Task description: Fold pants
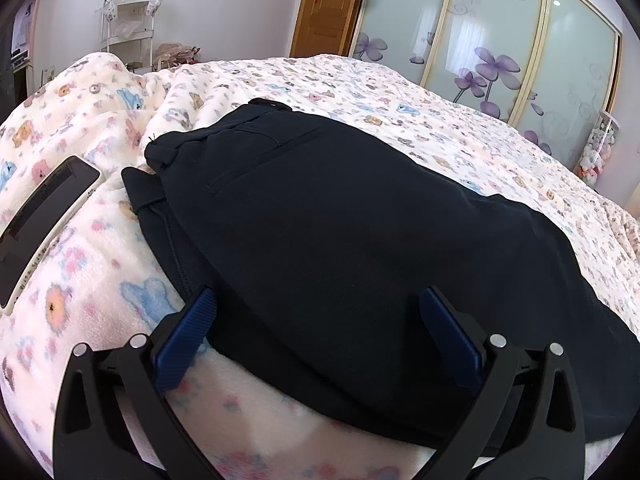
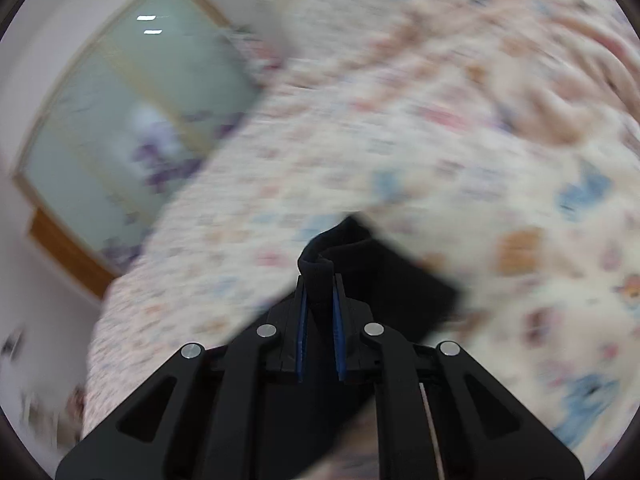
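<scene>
Dark navy pants [image 1: 340,216] lay folded on the bed, on a fleecy blanket [image 1: 280,76] printed with bears and blue animals. Waistband end sat toward the far left, with a pocket seam showing on top. A lower layer stuck out along the left edge of the pile.

Left gripper [image 1: 316,316] was spread wide, blue pads either side of the near edge of the pants. The left pad sat at the fabric's edge over the blanket, the right pad over the dark cloth. Nothing was pinched; whether the pads touched the cloth could not be told.

Right gripper [image 2: 319,312] was pressed nearly together, pinching a bunched fold of the same dark fabric [image 2: 340,256], which rose between the blue pads and curled over past the tips. More dark cloth hung to the right below it. That view was heavily blurred.

Around: a phone [image 1: 44,216] in a pale case lay screen up on the blanket, left of the pants, near but apart. Rumpled blanket folds rose behind it. Beyond the bed stood a white shelf rack [image 1: 128,24], a wooden door [image 1: 328,4], and a sliding wardrobe [image 1: 500,40] with frosted panels and purple flowers. A clear container of soft toys [image 1: 598,152] stood at far right by the wardrobe.
</scene>
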Demonstrator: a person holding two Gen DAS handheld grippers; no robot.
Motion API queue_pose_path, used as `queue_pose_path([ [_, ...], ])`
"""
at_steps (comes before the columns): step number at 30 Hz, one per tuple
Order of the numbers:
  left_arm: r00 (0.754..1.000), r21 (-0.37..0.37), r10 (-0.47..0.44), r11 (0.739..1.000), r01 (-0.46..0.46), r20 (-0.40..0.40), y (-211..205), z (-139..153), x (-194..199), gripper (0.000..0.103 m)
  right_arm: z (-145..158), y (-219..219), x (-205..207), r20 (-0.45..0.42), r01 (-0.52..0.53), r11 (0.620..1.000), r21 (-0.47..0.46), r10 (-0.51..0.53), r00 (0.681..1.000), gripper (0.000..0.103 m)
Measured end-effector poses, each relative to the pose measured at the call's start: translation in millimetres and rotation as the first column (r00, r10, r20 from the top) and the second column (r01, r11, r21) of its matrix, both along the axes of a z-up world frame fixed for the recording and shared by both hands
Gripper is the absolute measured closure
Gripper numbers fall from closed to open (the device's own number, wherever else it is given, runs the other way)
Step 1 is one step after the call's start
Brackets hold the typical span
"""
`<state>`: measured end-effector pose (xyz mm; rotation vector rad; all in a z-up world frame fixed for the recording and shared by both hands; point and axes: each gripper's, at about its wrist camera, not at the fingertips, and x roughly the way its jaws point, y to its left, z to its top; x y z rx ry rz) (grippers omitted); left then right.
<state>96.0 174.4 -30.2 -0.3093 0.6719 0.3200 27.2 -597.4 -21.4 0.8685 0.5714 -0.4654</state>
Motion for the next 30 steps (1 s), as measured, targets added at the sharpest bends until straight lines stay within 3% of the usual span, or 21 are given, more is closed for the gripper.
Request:
queue_pose_path([
  [3, 1.000, 0.000, 0.000, 1.000, 0.000, 0.001, 0, 0, 0, 0.002, -30, -21, -17, -0.094, 0.032, 0.991, 0.127, -0.020, 0.995, 0.089],
  [9, 1.000, 0.000, 0.000, 1.000, 0.000, 0.001, 0, 0, 0, 0.002, -32, -23, -49, -0.034, 0.032, 0.978, 0.207, -0.026, 0.999, 0.072],
  [11, 1.000, 0.001, 0.001, 1.000, -0.001, 0.000, 0, 0, 0, 0.002, -31, -23, -50, -0.008, 0.020, 0.976, 0.216, -0.019, 1.000, 0.059],
  [13, 1.000, 0.003, 0.001, 1.000, -0.001, -0.002, 0, 0, 0, 0.002, -32, -24, -43, 0.008, 0.008, 0.977, 0.213, -0.010, 1.000, 0.058],
  [20, 1.000, 0.002, 0.001, 1.000, -0.001, -0.001, 0, 0, -1, 0.002, -50, -34, -20, 0.088, 0.004, 0.961, 0.277, -0.030, 0.996, 0.059],
  [24, 1.000, 0.006, 0.002, 1.000, -0.002, -0.004, 0, 0, 0, 0.002, -50, -31, -16, 0.108, -0.002, 0.971, 0.240, -0.025, 0.994, 0.060],
  [26, 1.000, 0.005, 0.002, 1.000, -0.002, -0.004, 0, 0, 0, 0.002, -43, -27, -17, 0.146, -0.018, 0.980, 0.200, -0.011, 0.989, 0.077],
  [30, 1.000, 0.004, 0.002, 1.000, -0.002, -0.003, 0, 0, 0, 0.002, -20, -11, -21, 0.224, -0.060, 0.994, 0.092, 0.038, 0.974, 0.089],
])
